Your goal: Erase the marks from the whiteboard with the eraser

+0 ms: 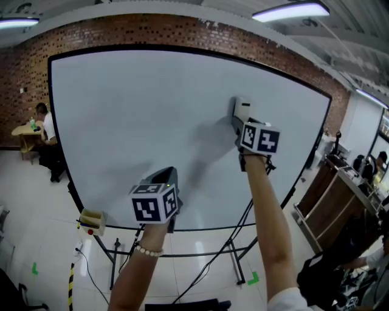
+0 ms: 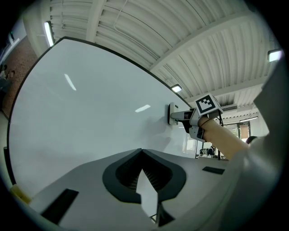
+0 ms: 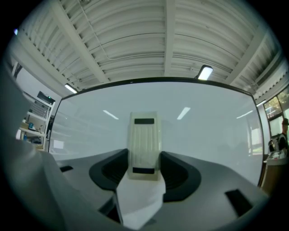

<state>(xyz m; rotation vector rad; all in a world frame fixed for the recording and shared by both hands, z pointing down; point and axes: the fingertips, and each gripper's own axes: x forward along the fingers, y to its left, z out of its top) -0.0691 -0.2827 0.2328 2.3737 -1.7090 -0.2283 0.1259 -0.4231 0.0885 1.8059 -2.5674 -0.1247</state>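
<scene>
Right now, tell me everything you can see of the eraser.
The eraser is a pale cream, ribbed rectangular block, plastic-looking, with a dark rectangle near each end of its back. It stands upright, clamped at its lower end between the jaws of the right gripper, and appears pressed flat against the whiteboard, right of the board's middle. Its wiping face is hidden.

Black-framed white whiteboard (image 1: pixel 152 121), cream eraser (image 3: pixel 144 140) with black bands, red-brown brick wall (image 1: pixel 121 29)

Open office hall | brick wall (image 1: pixel 152 27) | ribbed ceiling (image 3: pixel 135 36) | strip light (image 1: pixel 290 11) | whiteboard (image 1: pixel 152 121)
</scene>
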